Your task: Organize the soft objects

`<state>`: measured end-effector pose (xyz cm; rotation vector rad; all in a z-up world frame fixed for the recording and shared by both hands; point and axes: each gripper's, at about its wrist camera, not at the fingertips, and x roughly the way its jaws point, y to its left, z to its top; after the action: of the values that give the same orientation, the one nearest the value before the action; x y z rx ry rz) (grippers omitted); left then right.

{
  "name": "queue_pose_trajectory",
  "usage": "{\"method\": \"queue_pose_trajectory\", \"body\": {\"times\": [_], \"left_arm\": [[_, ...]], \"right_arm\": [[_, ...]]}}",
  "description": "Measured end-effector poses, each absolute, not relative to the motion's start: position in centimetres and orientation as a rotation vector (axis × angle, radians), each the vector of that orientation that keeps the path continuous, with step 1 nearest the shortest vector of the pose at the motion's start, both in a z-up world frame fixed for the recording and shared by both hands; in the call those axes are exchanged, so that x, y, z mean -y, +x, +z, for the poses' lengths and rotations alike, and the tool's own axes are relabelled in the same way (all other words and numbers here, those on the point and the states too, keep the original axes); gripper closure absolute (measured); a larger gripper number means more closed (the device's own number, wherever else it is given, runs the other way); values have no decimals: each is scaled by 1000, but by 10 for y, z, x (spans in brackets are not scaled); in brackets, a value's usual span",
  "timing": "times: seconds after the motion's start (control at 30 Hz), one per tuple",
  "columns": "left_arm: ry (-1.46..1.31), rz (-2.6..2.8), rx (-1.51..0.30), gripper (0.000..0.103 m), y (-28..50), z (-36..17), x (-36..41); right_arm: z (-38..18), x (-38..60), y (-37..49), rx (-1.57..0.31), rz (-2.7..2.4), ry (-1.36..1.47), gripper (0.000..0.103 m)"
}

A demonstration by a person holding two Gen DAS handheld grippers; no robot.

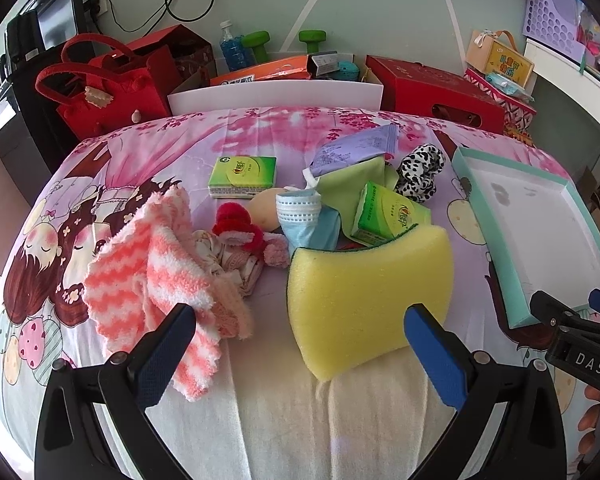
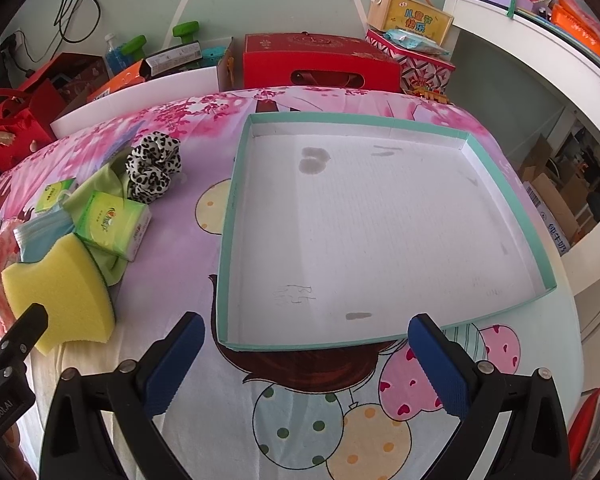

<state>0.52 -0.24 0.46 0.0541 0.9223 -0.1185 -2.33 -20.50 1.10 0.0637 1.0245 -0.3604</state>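
Observation:
A pile of soft things lies on the cartoon bedsheet: a yellow sponge (image 1: 363, 300), a pink-and-white striped towel (image 1: 160, 276), a red and pink fuzzy item (image 1: 244, 228), blue face masks (image 1: 303, 216), a green cloth (image 1: 347, 188), a spotted scrunchie (image 1: 419, 172) and two green tissue packs (image 1: 244, 176). My left gripper (image 1: 300, 344) is open, just in front of the sponge and towel. A shallow teal-rimmed tray (image 2: 507, 184) sits to the right, nothing in it. My right gripper (image 2: 305, 356) is open at the tray's near edge. The sponge (image 2: 64, 288) also shows in the right wrist view.
Red boxes (image 1: 431, 88), a red bag (image 1: 92, 92), a white board (image 1: 276, 96), green dumbbells and a bottle crowd the far edge of the bed. A white shelf (image 2: 539, 44) curves along the right. A purple packet (image 1: 355, 148) lies behind the pile.

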Motion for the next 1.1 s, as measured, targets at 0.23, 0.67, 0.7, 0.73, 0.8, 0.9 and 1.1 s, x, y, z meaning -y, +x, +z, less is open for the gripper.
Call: {"method": "queue_pose_trajectory", "body": {"times": [0.23, 0.67, 0.7, 0.73, 0.8, 0.9, 1.1], "left_arm": [[55, -119, -921, 0, 5, 5, 2], [38, -130, -920, 0, 6, 6, -1], [37, -130, -920, 0, 6, 6, -1], [36, -132, -920, 0, 6, 6, -1], [35, -137, -921, 0, 7, 7, -1], [30, -144, -916, 0, 7, 7, -1], [8, -139, -903, 0, 8, 10, -5]], "right_arm": [[11, 206, -23, -1026, -360, 63, 0], [10, 207, -24, -1029, -361, 62, 0], [10, 207, -24, -1029, -360, 62, 0], [10, 207, -24, -1029, -360, 63, 0], [10, 207, -24, -1030, -360, 63, 0], [9, 207, -24, -1032, -360, 64, 0], [9, 207, -24, -1034, -360, 65, 0]]}}
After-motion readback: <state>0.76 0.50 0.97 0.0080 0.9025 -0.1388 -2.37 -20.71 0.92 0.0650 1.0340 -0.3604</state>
